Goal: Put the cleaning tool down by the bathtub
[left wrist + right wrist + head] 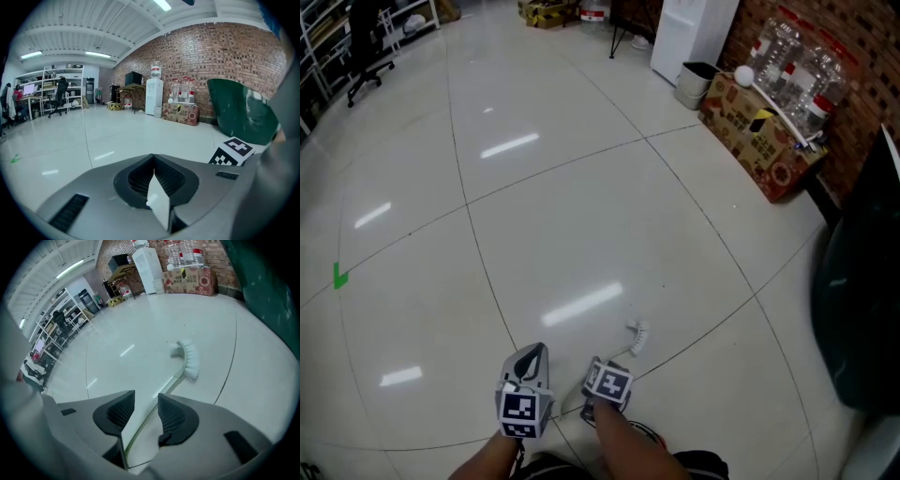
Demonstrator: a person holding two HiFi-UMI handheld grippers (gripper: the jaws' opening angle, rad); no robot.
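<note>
Handling should be easy: the white-bristled cleaning brush with its thin pale handle [186, 361] lies flat on the glossy pale tiled floor [581, 216]. It looks light and stiff but slim and smooth, so take it at mid-handle, not on the soft bristles. Your right gripper [146, 401] has its jaws apart with the handle running loose between them, your left gripper [153, 161] has its jaws together on nothing, and the dark green bathtub [862, 281] sits well apart to your right.
</note>
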